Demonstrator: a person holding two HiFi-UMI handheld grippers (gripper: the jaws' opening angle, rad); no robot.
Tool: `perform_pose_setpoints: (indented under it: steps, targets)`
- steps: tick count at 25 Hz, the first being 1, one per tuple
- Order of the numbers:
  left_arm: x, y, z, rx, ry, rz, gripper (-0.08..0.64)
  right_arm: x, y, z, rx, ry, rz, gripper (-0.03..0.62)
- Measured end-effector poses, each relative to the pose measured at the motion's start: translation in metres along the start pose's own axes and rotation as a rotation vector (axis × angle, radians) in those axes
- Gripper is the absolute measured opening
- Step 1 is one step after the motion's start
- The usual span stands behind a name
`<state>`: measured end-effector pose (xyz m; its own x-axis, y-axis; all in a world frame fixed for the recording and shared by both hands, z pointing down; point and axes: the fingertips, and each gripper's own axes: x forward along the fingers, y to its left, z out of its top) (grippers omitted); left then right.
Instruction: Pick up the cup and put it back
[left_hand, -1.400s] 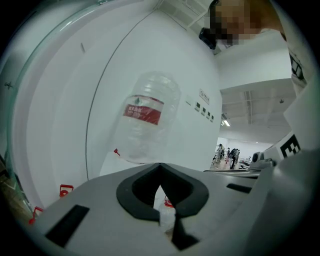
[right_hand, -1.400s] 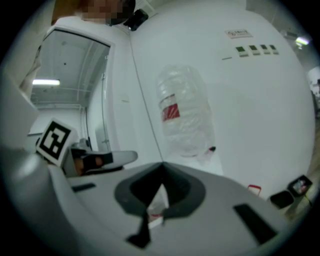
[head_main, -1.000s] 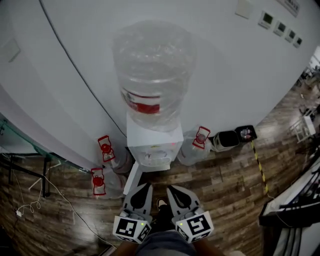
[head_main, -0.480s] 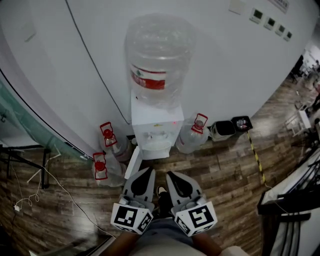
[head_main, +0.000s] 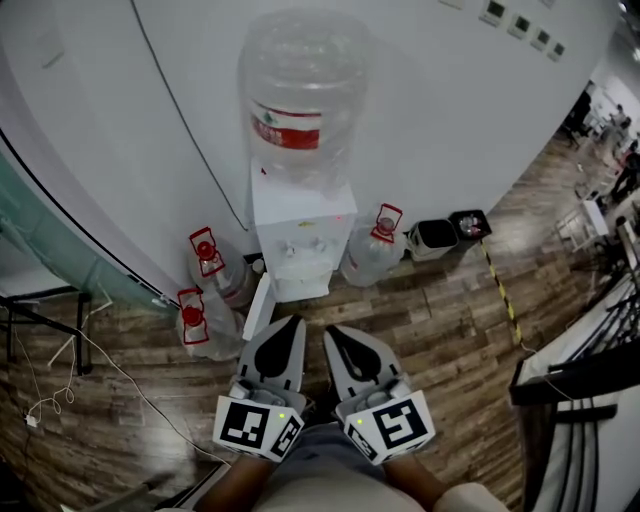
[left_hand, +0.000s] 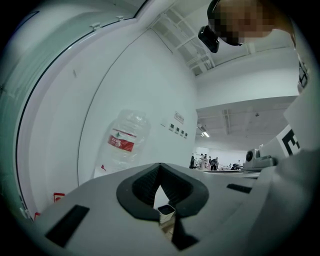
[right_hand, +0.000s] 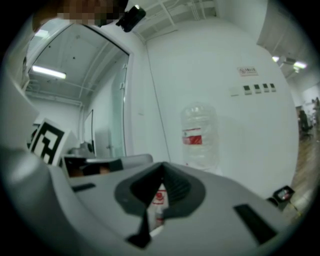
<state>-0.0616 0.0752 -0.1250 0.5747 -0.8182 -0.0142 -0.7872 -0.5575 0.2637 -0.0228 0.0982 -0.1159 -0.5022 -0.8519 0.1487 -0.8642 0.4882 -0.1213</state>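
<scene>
Fingers (head_main: 279, 352) closed, empty, left gripper (head_main: 291, 322), right gripper (head_main: 333, 331), water dispenser (head_main: 293, 238) farther than earlier

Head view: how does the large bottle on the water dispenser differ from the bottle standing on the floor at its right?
The large bottle sits upside down on the dispenser, neck downward; the floor bottle stands upright with a red cap on top. The large bottle shows a red label; no label shows on the floor bottle. Both are clear plastic.

White wall (head_main: 450, 120), dark wood-plank floor (head_main: 440, 330), glass partition (head_main: 35, 225) at left.
</scene>
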Motion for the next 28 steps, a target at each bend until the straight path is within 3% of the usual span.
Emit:
perform_pose_setpoints:
  steps: [11,28]
  targets:
    - [0.002,-0.011,-0.003,0.027,0.033,-0.005,0.006,-0.006,-0.002,0.008,-0.018,-0.012,-0.027,0.023]
    - [-0.001,-0.019,-0.010,0.025,0.064,0.023,0.006,-0.024,-0.027,0.006,0.006,0.019,0.015,0.022]
